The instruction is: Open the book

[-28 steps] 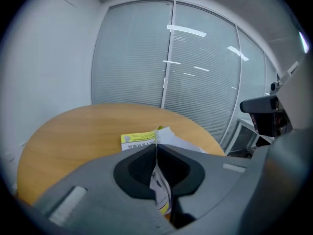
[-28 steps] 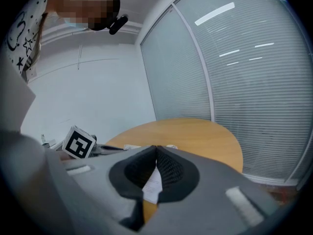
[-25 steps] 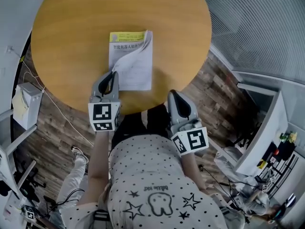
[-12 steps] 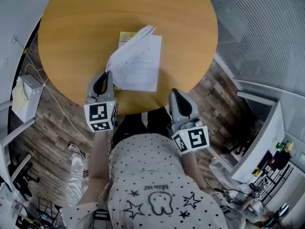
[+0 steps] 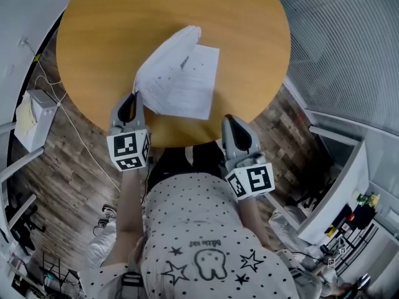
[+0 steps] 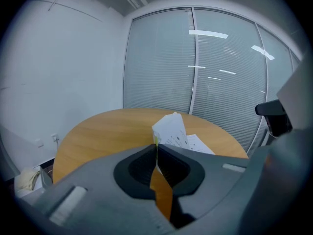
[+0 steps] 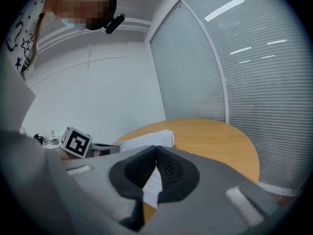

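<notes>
Clamping the book (image 5: 187, 86) by its lifted pages is the left claw (image 5: 135, 96); right claw (image 5: 229, 121) closed nearby.

Lighting was bright, even; shadows faint. Light streaks glared on the window blinds (image 6: 210, 33). Fisheye bent edges; corners were dark; near foreground blurred.

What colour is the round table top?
Orange-brown wood; the table shows best in the head view.
</notes>
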`<state>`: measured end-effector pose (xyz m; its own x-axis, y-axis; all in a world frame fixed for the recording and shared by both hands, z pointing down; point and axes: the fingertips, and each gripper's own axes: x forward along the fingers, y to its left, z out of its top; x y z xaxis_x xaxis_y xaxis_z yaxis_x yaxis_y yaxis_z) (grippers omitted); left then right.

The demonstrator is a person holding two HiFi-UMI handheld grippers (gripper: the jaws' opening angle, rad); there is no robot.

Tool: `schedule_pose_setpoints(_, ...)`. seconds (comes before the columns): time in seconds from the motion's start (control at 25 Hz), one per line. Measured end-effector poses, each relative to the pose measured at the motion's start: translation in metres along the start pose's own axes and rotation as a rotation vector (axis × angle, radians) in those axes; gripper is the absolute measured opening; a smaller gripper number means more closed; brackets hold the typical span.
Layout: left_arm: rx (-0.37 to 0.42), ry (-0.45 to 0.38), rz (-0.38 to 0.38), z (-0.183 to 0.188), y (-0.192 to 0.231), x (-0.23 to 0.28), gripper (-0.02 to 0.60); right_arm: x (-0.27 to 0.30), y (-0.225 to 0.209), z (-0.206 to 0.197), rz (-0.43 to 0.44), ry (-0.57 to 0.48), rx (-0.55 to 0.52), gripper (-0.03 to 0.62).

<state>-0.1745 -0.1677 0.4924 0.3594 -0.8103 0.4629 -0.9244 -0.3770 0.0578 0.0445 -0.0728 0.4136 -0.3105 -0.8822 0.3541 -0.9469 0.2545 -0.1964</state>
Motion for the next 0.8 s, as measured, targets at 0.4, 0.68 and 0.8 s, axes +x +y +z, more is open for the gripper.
schedule_pose_setpoints(0.4, -0.037, 0.026, 0.086, -0.017, 0.028, -0.011, 0.018, 0.005, 0.007, -0.001, 0.02, 0.013, -0.01, 0.005)
schedule_pose_setpoints(0.68, -0.06, 0.064, 0.156, -0.034, 0.041, -0.016, 0.018, 0.006, 0.009, -0.001, 0.026, 0.02, -0.01, 0.005)
schedule_pose_setpoints(0.8, -0.074, 0.079, 0.18, -0.042, 0.047, -0.018, 0.018, 0.007, 0.008, -0.002, 0.027, 0.021, -0.01, 0.005)
